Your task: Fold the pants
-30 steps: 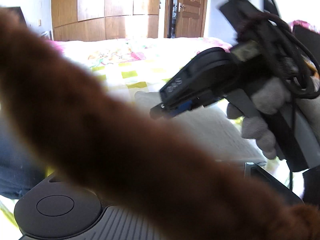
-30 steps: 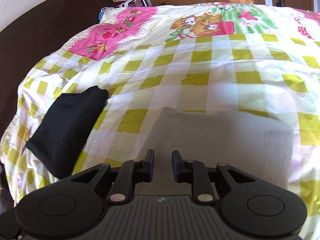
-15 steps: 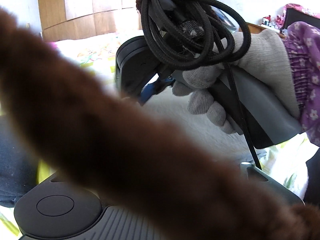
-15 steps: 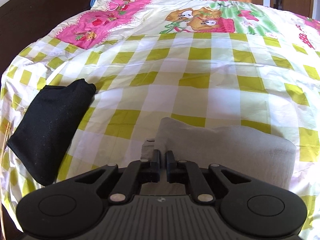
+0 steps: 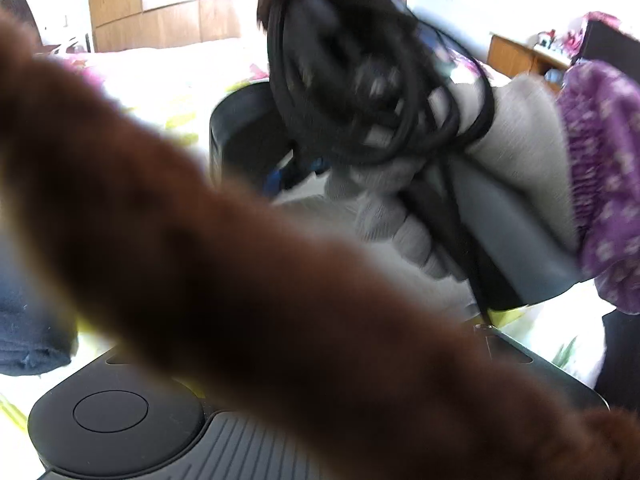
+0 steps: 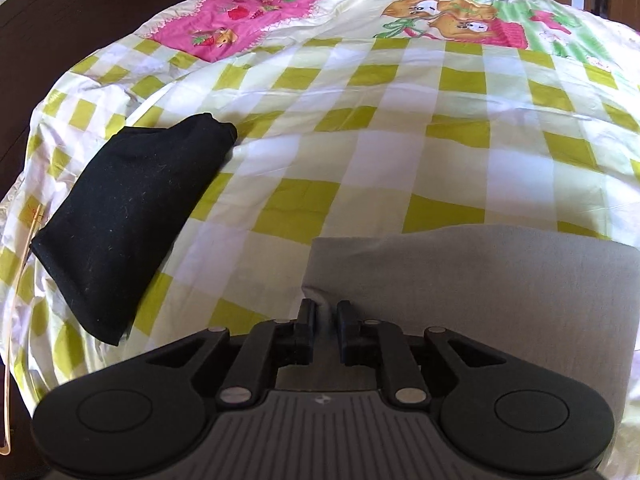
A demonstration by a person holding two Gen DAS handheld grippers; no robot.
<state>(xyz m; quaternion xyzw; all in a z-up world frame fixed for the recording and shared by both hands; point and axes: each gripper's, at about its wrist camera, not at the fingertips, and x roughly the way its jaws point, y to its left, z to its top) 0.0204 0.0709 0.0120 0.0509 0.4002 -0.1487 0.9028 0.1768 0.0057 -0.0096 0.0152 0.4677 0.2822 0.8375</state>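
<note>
The grey pants (image 6: 480,280) lie folded into a flat rectangle on the checked bedspread (image 6: 400,152). My right gripper (image 6: 323,320) sits at their left near corner, jaws a small gap apart with a fold of grey cloth between the fingertips (image 6: 306,312). In the left wrist view a blurred brown furry band (image 5: 240,280) covers most of the frame and hides my left gripper's fingers. Behind it the right gripper's body (image 5: 248,140), a gloved hand (image 5: 400,216) and a coil of black cable (image 5: 360,92) show above the grey pants (image 5: 312,204).
A folded black garment (image 6: 128,216) lies on the bed to the left of the grey pants. A dark wooden headboard (image 6: 60,20) runs along the far left. A dark blue garment (image 5: 28,320) lies at the left edge of the left wrist view.
My right gripper closed on the pants' left corner, then its jaws parted slightly. The grey cloth now lies closer and flatter under it. In the left wrist view the right hand moved nearer.
</note>
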